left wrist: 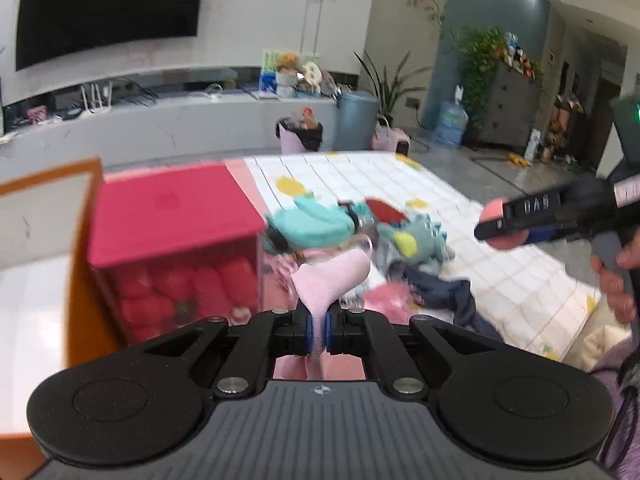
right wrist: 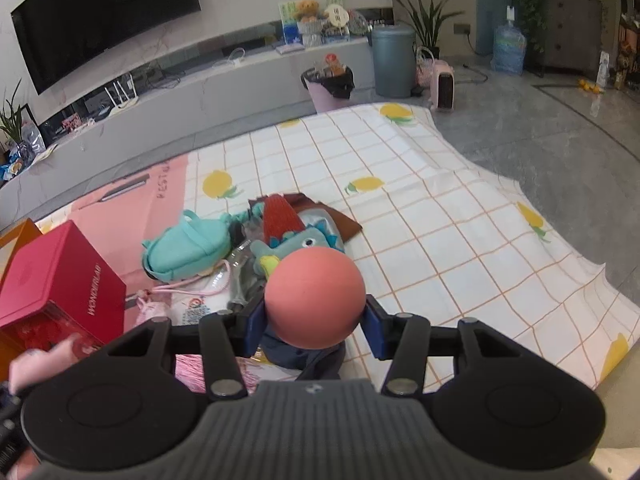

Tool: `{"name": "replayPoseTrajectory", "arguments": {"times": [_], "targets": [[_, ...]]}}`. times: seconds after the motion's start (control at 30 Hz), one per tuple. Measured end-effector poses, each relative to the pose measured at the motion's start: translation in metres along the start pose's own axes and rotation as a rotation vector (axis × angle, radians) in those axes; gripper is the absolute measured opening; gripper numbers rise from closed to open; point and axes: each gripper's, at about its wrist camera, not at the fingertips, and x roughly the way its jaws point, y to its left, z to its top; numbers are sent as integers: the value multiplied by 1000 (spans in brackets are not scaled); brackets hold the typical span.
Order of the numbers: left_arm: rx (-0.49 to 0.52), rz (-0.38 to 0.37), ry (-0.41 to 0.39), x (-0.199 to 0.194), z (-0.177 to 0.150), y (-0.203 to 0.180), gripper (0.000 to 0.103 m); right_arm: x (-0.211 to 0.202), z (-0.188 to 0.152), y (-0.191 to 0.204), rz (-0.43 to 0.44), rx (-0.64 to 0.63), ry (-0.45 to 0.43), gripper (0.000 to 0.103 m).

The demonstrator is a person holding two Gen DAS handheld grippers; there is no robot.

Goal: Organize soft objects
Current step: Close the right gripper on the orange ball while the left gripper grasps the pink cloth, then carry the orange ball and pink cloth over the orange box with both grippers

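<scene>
1. Two grippers in view, both loaded. Left gripper (left wrist: 319, 330): jaws clenched on a pink cloth item (left wrist: 332, 276); its flap sticks up and fwd past the tips, the rest hangs below them.
2. Right gripper (right wrist: 316, 320): blue pads pressed on both sides of a salmon ball (right wrist: 315, 297), ball seated between the tips, held clear above the mat.
3. In the left wrist view, the right gripper (left wrist: 502, 226) sits right of and beyond the left jaws, ball between its fingers; a hand (left wrist: 616, 276) is on its grip.
4. Soft-item pile lies just ahead of both jaws on the checked mat (right wrist: 440, 220): teal pouch (right wrist: 186, 246), blue-grey plush fish (right wrist: 298, 246), red ribbed piece (right wrist: 280, 216), dark blue garment (left wrist: 448, 292) directly under the right jaws.
5. Red box (left wrist: 168, 216), marked WONDERLAB, stands left of the left jaws, close; red items show through its clear side. Orange box edge (left wrist: 86, 240) further left.
6. Background: TV (right wrist: 100, 12) on wall, bins beyond the mat. Left view blurred.
</scene>
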Motion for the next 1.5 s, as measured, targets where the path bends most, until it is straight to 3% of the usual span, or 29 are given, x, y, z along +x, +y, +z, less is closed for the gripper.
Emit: {"name": "replayPoseTrajectory", "arguments": {"times": [0.17, 0.3, 0.43, 0.6, 0.7, 0.83, 1.0, 1.13, 1.27, 1.37, 1.5], "targets": [[6, 69, -74, -27, 17, 3, 6, -32, -6, 20, -22, -25, -81, 49], [-2, 118, -122, -53, 28, 9, 6, -69, -15, 52, 68, -80, -199, 49], [-20, 221, -183, -78, 40, 18, 6, -101, -16, 99, 152, -144, -294, 49], [-44, 293, -271, -109, 46, 41, 6, -119, -14, 172, 306, -276, -293, 49], [-89, 354, -278, -119, 48, 61, 6, -118, -19, 216, 384, -358, -257, 49], [-172, 422, -218, -123, 53, 92, 6, -102, -29, 269, 471, -491, -173, 49], [-268, 464, -162, -121, 45, 133, 6, -68, -57, 320, 528, -684, 2, 49], [-329, 459, -35, -115, 32, 163, 6, -43, -67, 340, 547, -747, 88, 49], [-273, 505, 91, -95, 19, 169, 6, -23, -75, 350, 523, -767, 158, 49], [-287, 483, 178, -82, 7, 174, 6, -8, -79, 354, 537, -773, 198, 49], [-239, 574, 232, -75, -1, 170, 6, -6, -84, 355, 535, -786, 198, 49]]}}
